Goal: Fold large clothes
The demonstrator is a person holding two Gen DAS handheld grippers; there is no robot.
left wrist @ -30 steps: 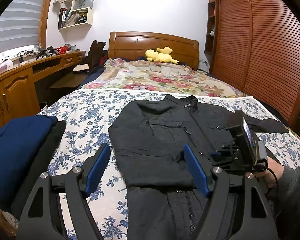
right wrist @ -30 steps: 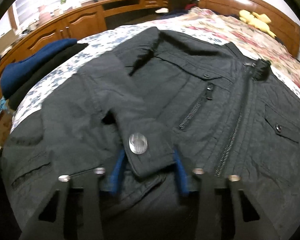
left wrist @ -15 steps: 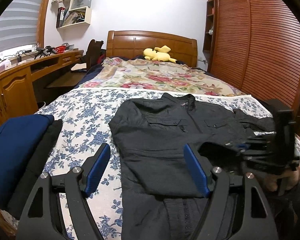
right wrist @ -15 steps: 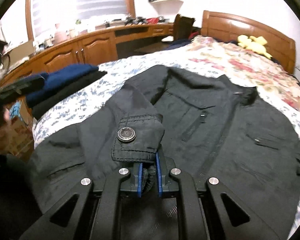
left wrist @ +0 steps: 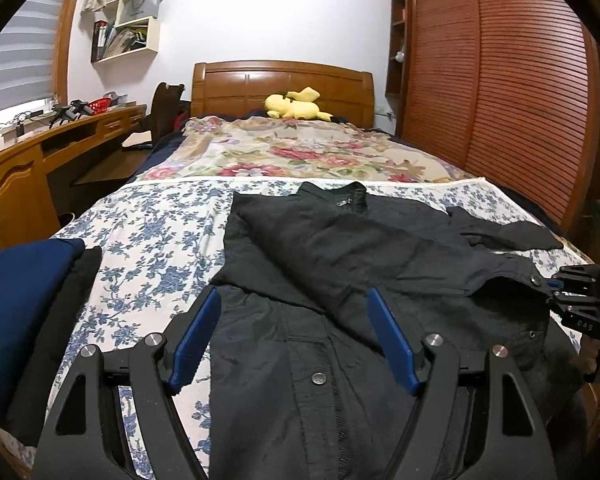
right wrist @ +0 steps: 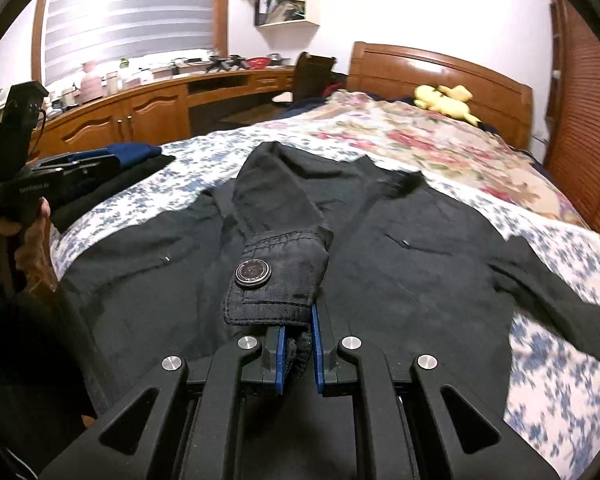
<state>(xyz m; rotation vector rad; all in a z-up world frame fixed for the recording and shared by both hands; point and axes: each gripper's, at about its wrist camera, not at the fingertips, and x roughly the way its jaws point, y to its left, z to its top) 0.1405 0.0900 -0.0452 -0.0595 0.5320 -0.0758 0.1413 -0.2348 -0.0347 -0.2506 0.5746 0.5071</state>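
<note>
A: Hidden parts? Jacket hem (left wrist: 340, 420) cut off at lower frame edge; right claw (right wrist: 298, 354) clenched on sleeve cuff (right wrist: 276, 280), having just closed.

B: Setting? Black jacket (left wrist: 340, 256) spread on floral bed (left wrist: 148, 240); wardrobe (left wrist: 500, 80) close alongside.

A: Left claw (left wrist: 294, 336)? Released, empty, above jacket.

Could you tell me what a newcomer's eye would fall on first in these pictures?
First, the black jacket spread across the blue-flowered bedspread, with the right claw pinching its sleeve cuff. Next, the yellow plush toy by the wooden headboard, beyond the open left claw.
</note>
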